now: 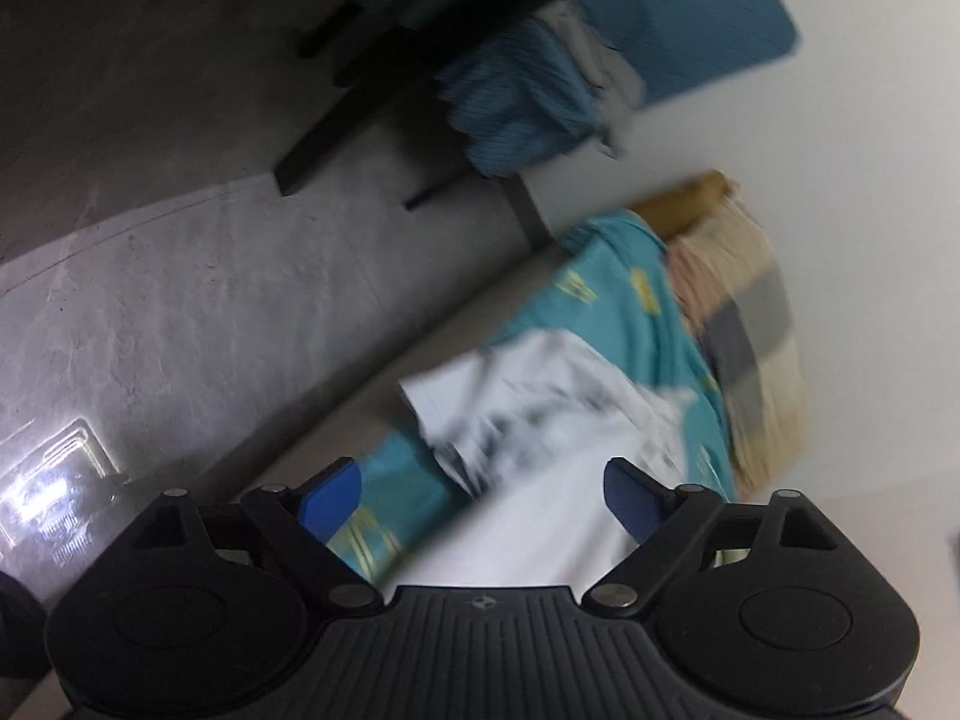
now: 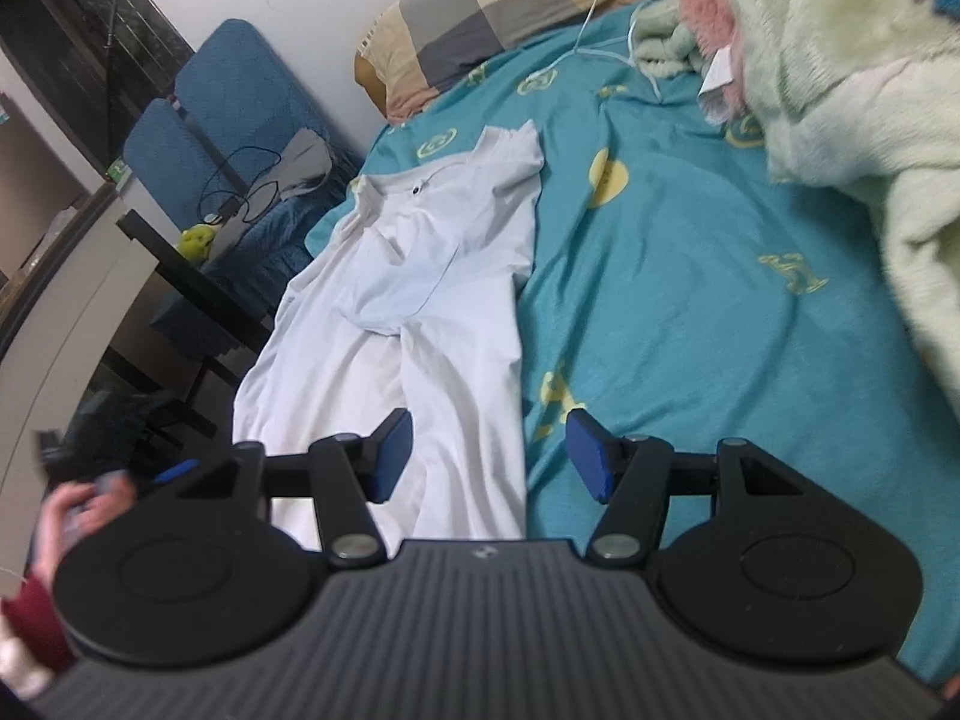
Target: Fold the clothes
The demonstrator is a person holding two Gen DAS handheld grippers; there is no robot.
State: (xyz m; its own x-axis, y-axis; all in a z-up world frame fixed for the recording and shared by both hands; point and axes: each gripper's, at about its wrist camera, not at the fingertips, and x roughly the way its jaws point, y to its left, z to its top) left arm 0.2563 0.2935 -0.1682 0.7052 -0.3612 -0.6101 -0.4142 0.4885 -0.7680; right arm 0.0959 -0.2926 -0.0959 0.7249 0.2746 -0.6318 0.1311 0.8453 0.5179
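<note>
A white t-shirt (image 2: 420,300) lies spread lengthwise on the teal bed sheet (image 2: 690,276), one sleeve folded in over the chest and its left side hanging near the bed edge. My right gripper (image 2: 489,456) is open and empty, hovering over the shirt's lower hem at its right edge. In the blurred left wrist view the shirt (image 1: 540,468) lies under my left gripper (image 1: 480,498), which is open and empty above its left side.
A checked pillow (image 2: 480,6) lies at the head of the bed. A fluffy pale green blanket (image 2: 840,90) is piled at the right. A blue chair (image 2: 240,102) and a dark table (image 2: 180,276) stand left of the bed, beside grey floor (image 1: 180,240).
</note>
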